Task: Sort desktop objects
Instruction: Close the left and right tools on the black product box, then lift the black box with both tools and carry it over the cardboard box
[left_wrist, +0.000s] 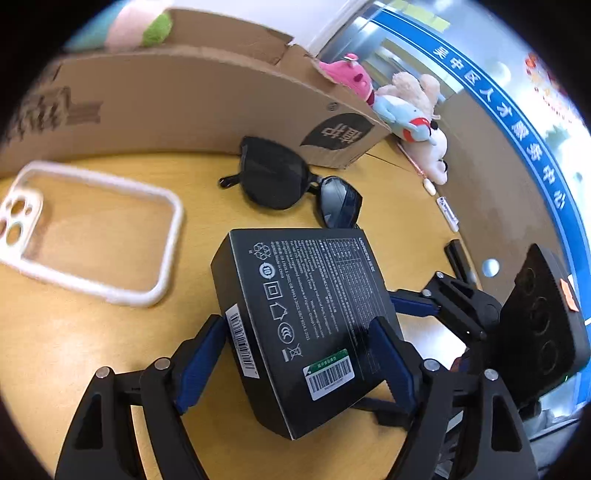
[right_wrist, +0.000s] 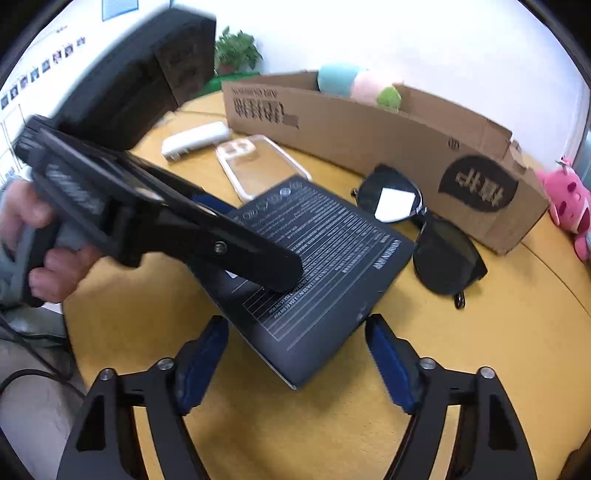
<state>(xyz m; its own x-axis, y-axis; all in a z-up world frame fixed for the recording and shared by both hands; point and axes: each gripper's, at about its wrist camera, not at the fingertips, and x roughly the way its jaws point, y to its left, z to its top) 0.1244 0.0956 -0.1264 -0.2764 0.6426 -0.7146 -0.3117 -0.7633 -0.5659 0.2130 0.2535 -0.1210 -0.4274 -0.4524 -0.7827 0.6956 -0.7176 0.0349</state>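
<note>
**Black box gripped at the near edge of the tabletop**

Black rectangular cardboard box (left_wrist: 314, 325), printed with white text and barcode labels, is seen tilted, its near end raised between the blue pads of the left gripper (left_wrist: 306, 354), whose jaws are closed against its two long sides. In the right wrist view the same box (right_wrist: 325, 266) lies across the round yellow wooden tabletop (right_wrist: 480, 369), with the left gripper's black finger laid over its top face. The right gripper (right_wrist: 295, 354) is held just short of the box's near corner, its jaws spread wide and holding nothing.

Just beyond the box lie black-framed sunglasses with dark lenses (left_wrist: 291, 184), one lens touching or nearly touching the box's far edge. To the left, apart from the box, a clear phone case with a white rim (left_wrist: 92, 232) lies flat. Behind both stands a long brown cardboard carton (left_wrist: 192, 107) holding plush toys, and further plush toys (left_wrist: 413, 114) lie past its end.

For the step in hand, judged to be lifting the box away for sorting, the grip is best kept square on the long sides and the box raised clear before being carried, so that the sunglasses are not dragged along. A slip is likely if the tilt is allowed to grow.
</note>
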